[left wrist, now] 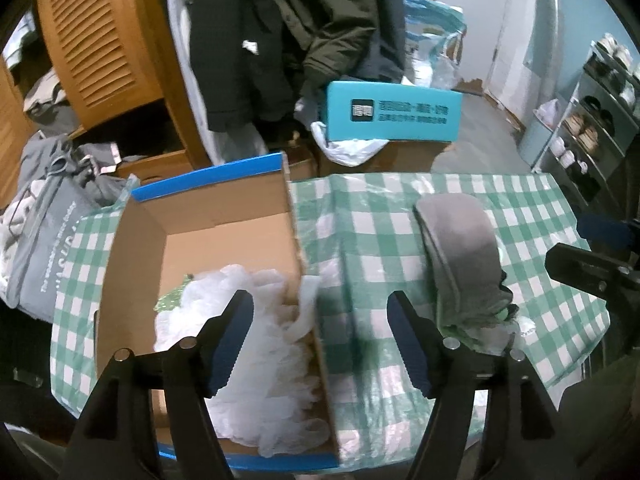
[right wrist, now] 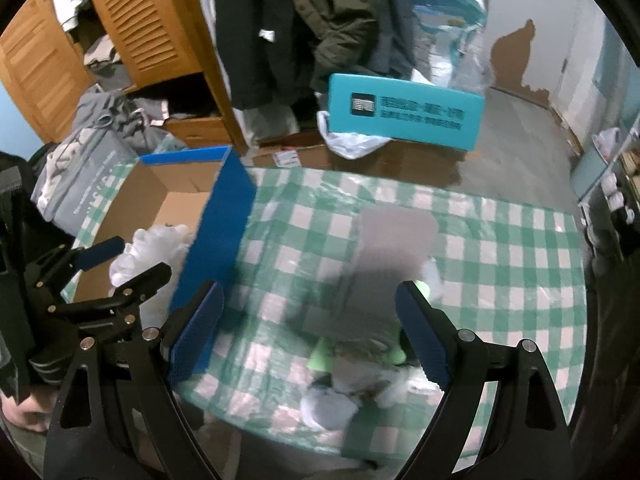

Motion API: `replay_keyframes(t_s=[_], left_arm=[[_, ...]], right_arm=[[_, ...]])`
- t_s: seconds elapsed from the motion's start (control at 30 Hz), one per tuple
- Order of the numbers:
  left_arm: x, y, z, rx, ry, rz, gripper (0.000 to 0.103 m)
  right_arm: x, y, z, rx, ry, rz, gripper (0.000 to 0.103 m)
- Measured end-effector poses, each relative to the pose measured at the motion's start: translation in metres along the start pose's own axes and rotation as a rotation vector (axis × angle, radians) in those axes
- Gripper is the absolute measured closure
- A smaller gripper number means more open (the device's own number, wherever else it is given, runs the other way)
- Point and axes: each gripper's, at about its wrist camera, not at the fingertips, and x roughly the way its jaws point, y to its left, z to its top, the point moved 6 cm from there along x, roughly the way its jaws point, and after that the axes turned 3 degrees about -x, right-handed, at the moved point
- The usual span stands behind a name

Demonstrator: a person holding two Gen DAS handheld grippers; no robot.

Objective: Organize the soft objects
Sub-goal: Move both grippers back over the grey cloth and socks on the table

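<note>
A table under a green-and-white checked cloth (left wrist: 384, 216) carries an open cardboard box (left wrist: 224, 224) with blue outer walls. Behind the table stand a teal carton (left wrist: 394, 110) on brown boxes, dark coats (left wrist: 280, 32) hanging from a rail, a louvred wooden wardrobe door (left wrist: 100, 44) and a grey bag (left wrist: 48, 240) to the left. A shelf rack (left wrist: 592, 120) with small items lines the right wall.

The left gripper (left wrist: 320, 340) hangs with its 2 blue-padded fingers spread wide, nothing between the pads. The box's right wall (left wrist: 308, 288) runs up between those fingers; the left finger sits over the box interior, the right finger over bare cloth. Inside the box, under and beyond the left finger, lies a heap of white translucent plastic bags (left wrist: 260, 320), crinkled and loose, one edge draped over the wall.

The right gripper (right wrist: 310, 332) also has its fingers wide apart and empty. Between and just beyond them lies a blurred grey soft item (right wrist: 392, 256), long and folded, with bright green bits (right wrist: 324, 356) and pale plastic at its near end. The box's blue wall (right wrist: 216, 232) stands just outside its left finger.
</note>
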Motion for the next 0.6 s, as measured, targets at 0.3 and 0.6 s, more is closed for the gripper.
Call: replay_keyframes(t_s=[0.3, 0.6], left_arm=[[0.012, -0.041, -0.009, 0.075, 0.045, -0.029, 0.023], [0.033, -0.074, -0.031, 0.139, 0.129, -0.052, 0.023]], right_arm=[[0.001, -0.035, -0.028, 0.054, 0.035, -0.035, 0.016], [0.015, -0.074, -0.064, 0.1, 0.111, -0.073, 0.016]])
